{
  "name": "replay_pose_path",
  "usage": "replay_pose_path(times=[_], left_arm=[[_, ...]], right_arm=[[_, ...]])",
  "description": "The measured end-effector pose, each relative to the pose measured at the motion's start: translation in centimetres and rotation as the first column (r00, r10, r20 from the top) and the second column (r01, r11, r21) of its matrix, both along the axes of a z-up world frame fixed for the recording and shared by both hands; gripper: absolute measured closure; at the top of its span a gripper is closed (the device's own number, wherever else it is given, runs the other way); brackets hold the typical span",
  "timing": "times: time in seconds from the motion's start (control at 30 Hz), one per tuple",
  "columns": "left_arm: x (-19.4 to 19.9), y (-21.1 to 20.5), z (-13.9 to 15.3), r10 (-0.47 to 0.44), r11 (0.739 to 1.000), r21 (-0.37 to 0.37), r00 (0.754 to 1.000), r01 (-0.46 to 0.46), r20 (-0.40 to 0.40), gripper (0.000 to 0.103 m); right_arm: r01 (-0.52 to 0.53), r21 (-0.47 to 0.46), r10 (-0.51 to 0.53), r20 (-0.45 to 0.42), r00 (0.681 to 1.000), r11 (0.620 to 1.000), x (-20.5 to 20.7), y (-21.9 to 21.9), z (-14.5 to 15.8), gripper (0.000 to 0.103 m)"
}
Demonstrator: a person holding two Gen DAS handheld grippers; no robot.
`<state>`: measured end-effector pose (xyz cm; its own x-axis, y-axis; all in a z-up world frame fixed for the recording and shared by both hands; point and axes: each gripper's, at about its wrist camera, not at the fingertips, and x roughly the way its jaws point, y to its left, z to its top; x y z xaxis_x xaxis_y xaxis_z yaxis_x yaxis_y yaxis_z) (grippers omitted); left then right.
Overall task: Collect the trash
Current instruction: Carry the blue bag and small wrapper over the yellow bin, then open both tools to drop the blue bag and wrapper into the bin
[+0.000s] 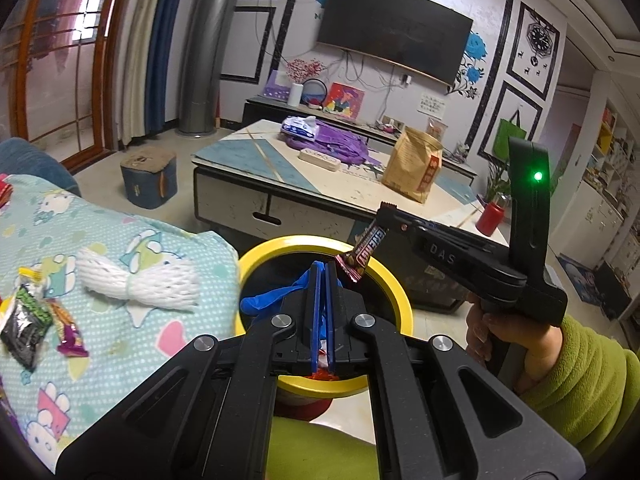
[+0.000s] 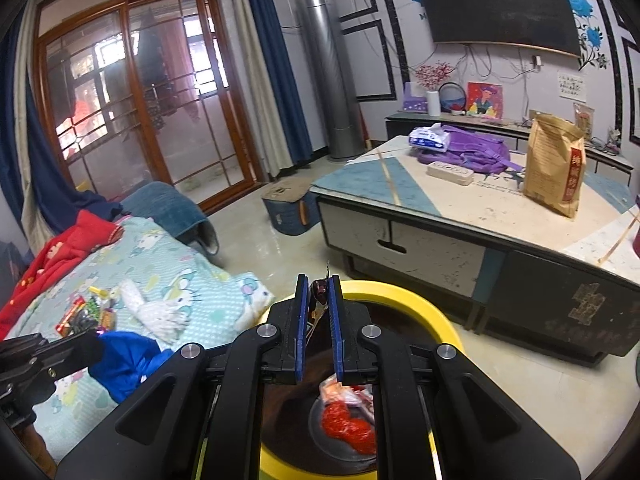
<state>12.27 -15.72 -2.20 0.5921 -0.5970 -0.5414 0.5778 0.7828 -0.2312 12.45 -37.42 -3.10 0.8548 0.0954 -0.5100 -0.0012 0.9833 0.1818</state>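
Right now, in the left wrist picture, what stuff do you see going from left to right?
Snack wrappers on the blanket → white foam net → blue glove in the left tool → candy bar wrapper in the right tool → green sleeve.

I get even, fairly bright daylight from the glass doors [image 2: 132, 112], ahead and left of my right gripper, where panes blow out white. Both fisheye views bend hard and darken at the rims. The floor [image 2: 256, 240] shows soft glare; focus holds throughout.
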Motion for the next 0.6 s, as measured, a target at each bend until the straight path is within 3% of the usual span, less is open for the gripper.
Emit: replay_pose_path(times=[0.6], left_arm=[[0.5, -3.9, -3.1, -0.096, 0.995, 0.036, 0.994, 0.098, -0.059, 0.103]], right_arm=[[0.09, 0.008, -0.09, -0.044, 0.995, 0.996, 0.8, -2.9, -1.8, 0.093]])
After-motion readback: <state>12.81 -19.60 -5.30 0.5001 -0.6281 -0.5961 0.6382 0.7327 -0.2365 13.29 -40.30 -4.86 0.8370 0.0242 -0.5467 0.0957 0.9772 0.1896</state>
